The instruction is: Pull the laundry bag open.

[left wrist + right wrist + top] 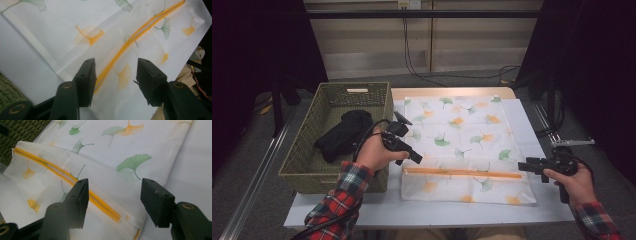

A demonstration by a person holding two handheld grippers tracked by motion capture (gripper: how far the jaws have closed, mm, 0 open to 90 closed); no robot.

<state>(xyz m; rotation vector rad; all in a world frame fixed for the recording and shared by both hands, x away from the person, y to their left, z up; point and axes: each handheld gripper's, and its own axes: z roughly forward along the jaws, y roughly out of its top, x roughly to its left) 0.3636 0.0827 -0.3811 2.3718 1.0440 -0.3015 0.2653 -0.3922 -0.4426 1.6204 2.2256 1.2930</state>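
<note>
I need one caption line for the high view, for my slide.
Person holds left gripper and right gripper, both open, at the ends of a leaf-print mesh bag beside a wicker basket.

One white mesh laundry bag (462, 145) printed with ginkgo leaves lies on the surface (542, 210), with one orange zipper (462, 173) across it. One woven green basket (312, 150) holds one dark bundled garment (343, 134). Two handheld tools: left tool (414, 156), right tool (524, 166).

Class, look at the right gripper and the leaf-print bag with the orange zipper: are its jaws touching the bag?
Apart. The right gripper view shows the right gripper open, both jaws clear above the bag.
</note>
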